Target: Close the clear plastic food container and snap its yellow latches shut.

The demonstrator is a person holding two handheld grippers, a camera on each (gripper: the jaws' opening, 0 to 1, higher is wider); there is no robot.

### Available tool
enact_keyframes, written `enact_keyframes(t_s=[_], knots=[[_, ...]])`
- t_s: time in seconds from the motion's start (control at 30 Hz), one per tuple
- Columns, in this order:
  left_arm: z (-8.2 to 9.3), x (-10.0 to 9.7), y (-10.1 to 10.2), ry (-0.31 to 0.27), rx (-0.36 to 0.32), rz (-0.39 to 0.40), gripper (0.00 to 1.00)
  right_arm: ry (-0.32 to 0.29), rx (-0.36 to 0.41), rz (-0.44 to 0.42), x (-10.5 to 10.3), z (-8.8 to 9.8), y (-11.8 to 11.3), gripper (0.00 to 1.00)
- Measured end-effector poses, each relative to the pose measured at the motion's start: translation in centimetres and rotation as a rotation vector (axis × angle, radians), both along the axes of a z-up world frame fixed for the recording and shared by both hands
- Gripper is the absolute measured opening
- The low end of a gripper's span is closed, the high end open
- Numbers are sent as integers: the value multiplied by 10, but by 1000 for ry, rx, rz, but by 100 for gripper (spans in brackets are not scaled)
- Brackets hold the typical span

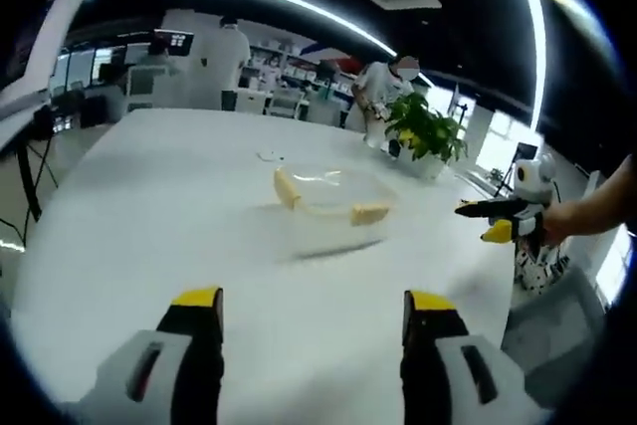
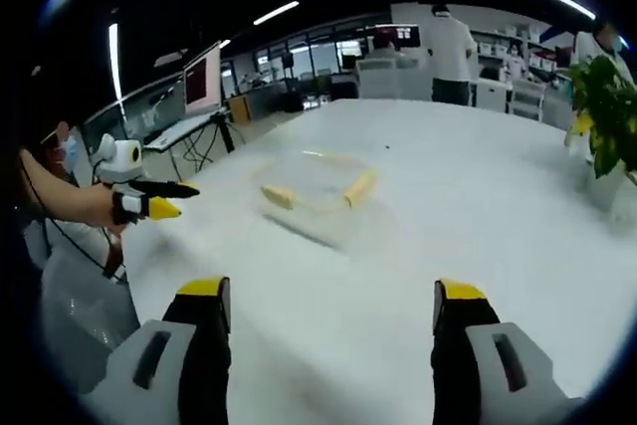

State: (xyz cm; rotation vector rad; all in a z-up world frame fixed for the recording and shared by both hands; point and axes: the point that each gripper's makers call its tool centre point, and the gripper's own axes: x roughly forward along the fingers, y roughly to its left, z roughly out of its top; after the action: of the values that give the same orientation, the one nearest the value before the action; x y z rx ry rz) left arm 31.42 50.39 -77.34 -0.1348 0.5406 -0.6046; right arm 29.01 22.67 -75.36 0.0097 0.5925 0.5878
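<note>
Over the table: both my grippers, well short of the work.
Left gripper: jaws spread wide, holding nothing.
Right gripper: likewise wide apart, empty (yellow-tipped).
Container: clear, on the white table ahead, between the two grippers.
Latches: yellow, at its rim.
Beyond: potted plant.
</note>
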Motion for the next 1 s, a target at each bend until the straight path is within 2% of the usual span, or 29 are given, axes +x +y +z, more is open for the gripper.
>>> enact_keyframes(t_s=[0.17,0.33,0.63,0.83,0.9,1.0], knots=[[11,-19,6,23,-40,24,68,-1,23,-29,-16,11,-8,81],[16,-40,8,22,-36,33,69,-6,53,-46,-32,20,-10,81],[27,-74,10,52,-104,74,69,0,124,-58,-64,33,-9,81],[33,-96,5,34,-114,72,69,5,168,-64,-83,40,-5,81],[36,-101,3,29,-137,80,69,8,185,-65,-88,39,-2,82],[38,-105,1,17,-142,89,69,12,167,-47,-96,34,4,82]])
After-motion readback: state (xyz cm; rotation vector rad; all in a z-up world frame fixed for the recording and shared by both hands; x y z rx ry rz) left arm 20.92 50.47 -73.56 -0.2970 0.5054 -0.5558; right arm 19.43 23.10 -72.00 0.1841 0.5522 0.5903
